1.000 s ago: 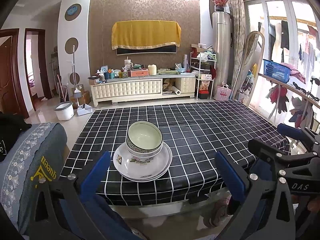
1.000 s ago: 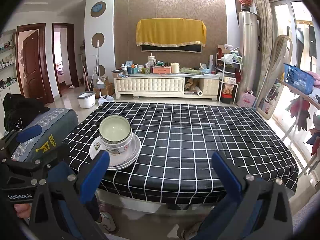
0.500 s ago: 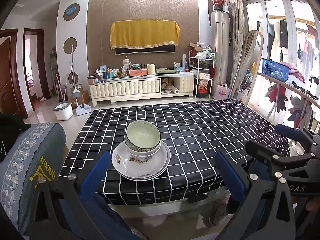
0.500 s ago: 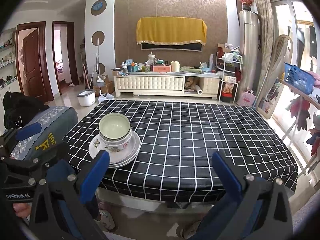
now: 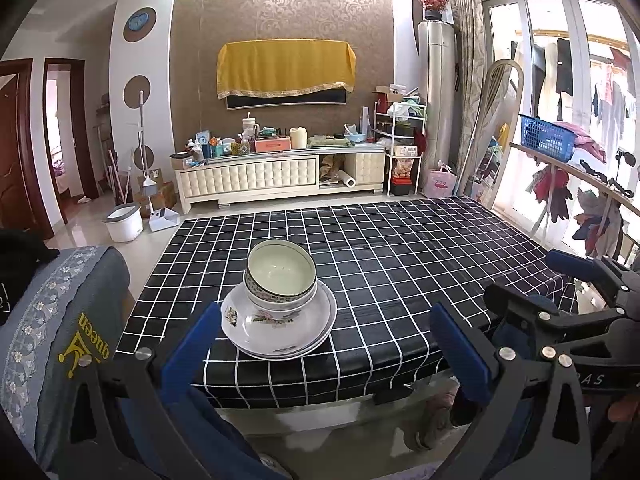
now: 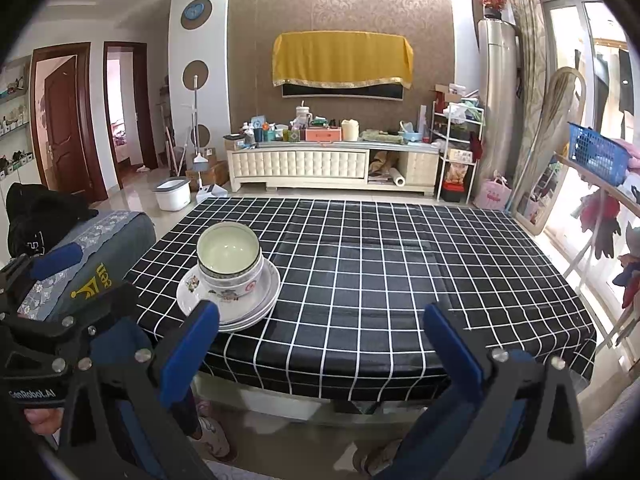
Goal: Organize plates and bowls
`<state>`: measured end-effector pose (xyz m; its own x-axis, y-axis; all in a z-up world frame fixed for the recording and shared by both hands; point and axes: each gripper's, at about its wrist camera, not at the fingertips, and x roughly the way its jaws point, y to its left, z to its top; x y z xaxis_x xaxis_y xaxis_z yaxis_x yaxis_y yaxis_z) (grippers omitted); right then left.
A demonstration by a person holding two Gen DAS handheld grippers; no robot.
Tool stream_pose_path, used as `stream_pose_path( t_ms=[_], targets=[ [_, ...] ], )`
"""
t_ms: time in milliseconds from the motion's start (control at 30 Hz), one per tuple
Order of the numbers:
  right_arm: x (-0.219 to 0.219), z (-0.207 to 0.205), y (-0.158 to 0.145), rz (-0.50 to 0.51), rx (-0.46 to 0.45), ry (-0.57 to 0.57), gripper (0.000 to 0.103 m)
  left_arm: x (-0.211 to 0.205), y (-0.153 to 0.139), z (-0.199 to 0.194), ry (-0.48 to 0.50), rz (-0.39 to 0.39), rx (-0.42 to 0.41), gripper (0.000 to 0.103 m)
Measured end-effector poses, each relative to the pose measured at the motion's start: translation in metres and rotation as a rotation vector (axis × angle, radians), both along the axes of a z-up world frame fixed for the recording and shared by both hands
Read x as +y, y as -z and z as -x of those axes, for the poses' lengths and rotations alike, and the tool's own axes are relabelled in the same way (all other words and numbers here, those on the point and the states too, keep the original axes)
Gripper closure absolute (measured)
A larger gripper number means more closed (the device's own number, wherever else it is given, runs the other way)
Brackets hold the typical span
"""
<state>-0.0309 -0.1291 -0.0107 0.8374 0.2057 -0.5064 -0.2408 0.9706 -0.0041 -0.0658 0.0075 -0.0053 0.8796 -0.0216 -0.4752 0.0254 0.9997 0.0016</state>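
Patterned bowls are nested on a stack of white floral plates near the front left of the black checked table. My left gripper is open and empty, held off the table's front edge in line with the stack. The right gripper is open and empty too, in front of the table's middle, with the stack just beyond its left finger. Each gripper shows at the edge of the other's view.
A grey cloth-covered chair stands at the table's left. A clothes rack with a blue basket lines the right side. A TV cabinet and a white bucket stand on the far floor.
Both grippers stay open and have drifted slightly; the stack sits a little further left in the left wrist view. The bowls and plates have not moved.
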Motion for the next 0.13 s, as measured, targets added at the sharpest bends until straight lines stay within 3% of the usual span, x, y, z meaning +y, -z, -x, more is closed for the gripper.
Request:
stream_pose_path(
  t_ms=[133],
  targets=[
    [-0.0001, -0.0002, 0.0, -0.002, 0.001, 0.0, 0.0, -0.0001, -0.0001, -0.0003, 0.0, 0.001, 0.0, 0.0]
  ],
)
